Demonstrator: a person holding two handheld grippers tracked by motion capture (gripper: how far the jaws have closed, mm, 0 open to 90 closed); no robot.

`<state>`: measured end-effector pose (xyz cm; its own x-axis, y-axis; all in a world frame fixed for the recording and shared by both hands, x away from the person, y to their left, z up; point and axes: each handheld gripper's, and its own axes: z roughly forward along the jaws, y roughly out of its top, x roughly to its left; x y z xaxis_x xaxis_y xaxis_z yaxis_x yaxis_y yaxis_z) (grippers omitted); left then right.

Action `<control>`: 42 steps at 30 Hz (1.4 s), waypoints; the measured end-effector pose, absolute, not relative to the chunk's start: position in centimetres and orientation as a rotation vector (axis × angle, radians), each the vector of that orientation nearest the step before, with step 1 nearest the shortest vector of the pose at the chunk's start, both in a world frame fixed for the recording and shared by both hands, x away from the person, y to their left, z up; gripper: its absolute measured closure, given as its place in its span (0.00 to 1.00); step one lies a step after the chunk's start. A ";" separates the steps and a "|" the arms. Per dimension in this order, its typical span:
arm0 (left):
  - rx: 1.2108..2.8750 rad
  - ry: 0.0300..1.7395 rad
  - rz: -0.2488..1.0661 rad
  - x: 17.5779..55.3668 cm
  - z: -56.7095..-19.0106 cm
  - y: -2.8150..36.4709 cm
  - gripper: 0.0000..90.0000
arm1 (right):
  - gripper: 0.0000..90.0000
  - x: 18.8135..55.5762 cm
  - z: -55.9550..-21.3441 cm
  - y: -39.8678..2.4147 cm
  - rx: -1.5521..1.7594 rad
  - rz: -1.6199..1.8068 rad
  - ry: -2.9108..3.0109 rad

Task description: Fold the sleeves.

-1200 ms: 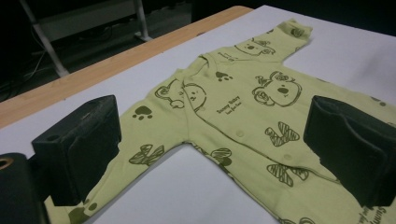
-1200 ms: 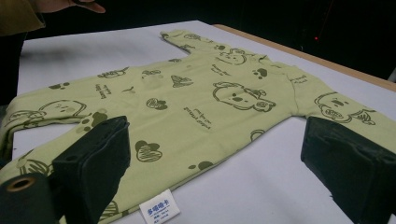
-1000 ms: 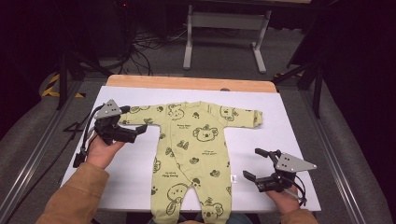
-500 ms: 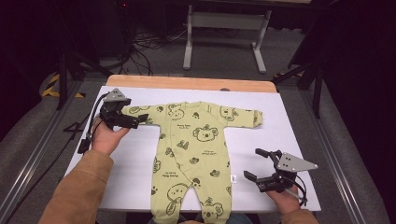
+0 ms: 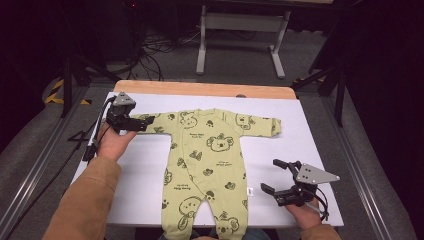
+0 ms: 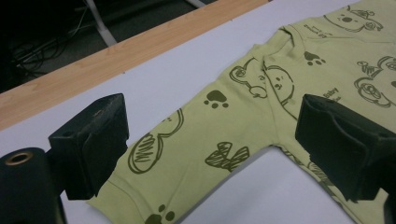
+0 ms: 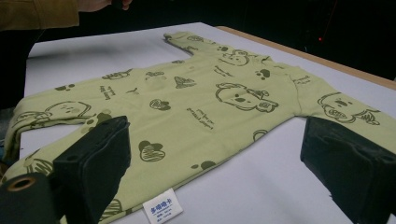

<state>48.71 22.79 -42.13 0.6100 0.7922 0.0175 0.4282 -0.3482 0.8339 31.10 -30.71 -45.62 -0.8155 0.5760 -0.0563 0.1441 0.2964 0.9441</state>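
Yellow-green printed cotton baby romper lies flat; the left gripper has reached its sleeve, jaws narrowing astride it, ungripped. Right gripper waits open.

Overhead and both close gripper cameras share romper

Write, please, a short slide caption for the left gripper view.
Left gripper open, its fingers straddling one sleeve of the green baby romper.
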 end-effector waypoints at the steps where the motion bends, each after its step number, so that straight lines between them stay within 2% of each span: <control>1: 1.984 0.965 0.541 48.7 -42.1 22.8 0.12 | 0.10 31.1 -45.6 -30.7 0.647 1.530 2.185; 11: 2.079 1.098 0.510 50.2 -44.4 24.1 0.15 | 0.10 31.1 -45.7 -30.8 0.646 1.535 2.186; 16: 2.088 1.180 0.451 50.9 -45.2 24.6 0.15 | 0.10 31.1 -45.7 -30.7 0.643 1.530 2.192; 19: 2.094 1.265 0.389 51.4 -45.7 24.9 0.22 | 0.10 31.1 -45.7 -30.7 0.644 1.530 2.190; 22: 2.080 1.345 0.329 51.8 -46.4 25.7 0.25 | 0.10 31.1 -45.7 -30.7 0.644 1.533 2.195; 24: 2.078 1.387 0.337 52.0 -46.8 26.0 0.25 | 0.10 31.0 -45.8 -30.7 0.641 1.532 2.201; 30: 2.085 1.442 0.315 52.2 -47.2 26.4 0.27 | 0.10 31.0 -45.8 -30.7 0.641 1.537 2.203; 38: 2.073 1.534 0.209 52.5 -47.8 27.1 0.37 | 0.10 31.0 -45.9 -30.6 0.643 1.523 2.208; 42: 2.078 1.541 0.209 52.5 -47.8 27.1 0.43 | 0.10 31.0 -45.9 -30.6 0.648 1.518 2.209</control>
